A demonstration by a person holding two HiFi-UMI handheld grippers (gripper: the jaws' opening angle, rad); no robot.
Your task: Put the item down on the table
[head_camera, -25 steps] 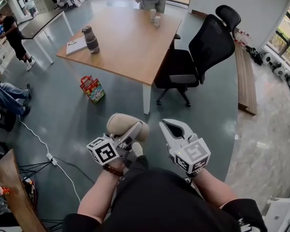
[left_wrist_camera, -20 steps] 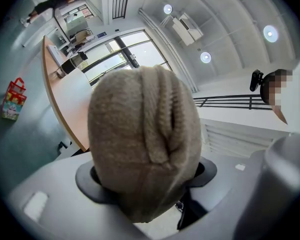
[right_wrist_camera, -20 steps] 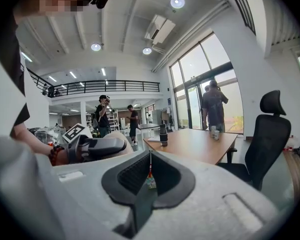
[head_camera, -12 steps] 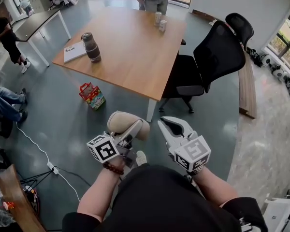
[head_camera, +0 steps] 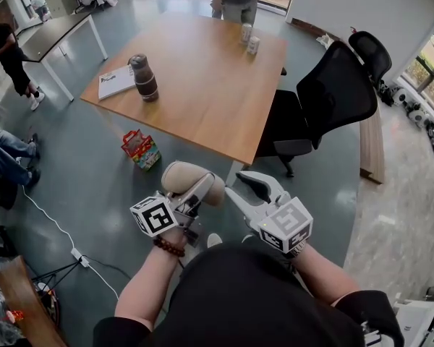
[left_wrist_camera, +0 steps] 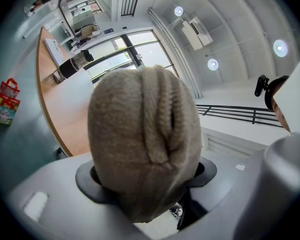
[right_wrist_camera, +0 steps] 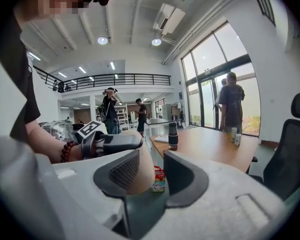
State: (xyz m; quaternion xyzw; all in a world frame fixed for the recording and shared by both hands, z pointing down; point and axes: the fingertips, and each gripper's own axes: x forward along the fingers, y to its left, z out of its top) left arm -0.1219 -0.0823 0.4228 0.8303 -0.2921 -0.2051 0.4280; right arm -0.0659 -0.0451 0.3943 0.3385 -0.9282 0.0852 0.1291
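While clamped mid-body in the left gripper's (head_camera: pixel 197 191) wide jaws, well short of the wooden table (head_camera: pixel 202 85), treat the knit bundle (head_camera: pixel 182 177) as light, soft, squashy; grip its thick middle; ignore the right gripper (head_camera: pixel 240 183), opening on nothing.

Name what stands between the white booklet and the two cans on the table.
Dark tumbler at the booklet's edge, then bare tabletop to the cans; head view.

We see a wooden table (head_camera: pixel 202 85) bearing a dark flask (head_camera: pixel 144 77) just beside a white booklet (head_camera: pixel 114 82) near one edge, and two small cans (head_camera: pixel 253 45) at the far edge. On the grey floor (head_camera: pixel 79 172) stand a colourful bag (head_camera: pixel 141 150) and a black office chair (head_camera: pixel 325 107).
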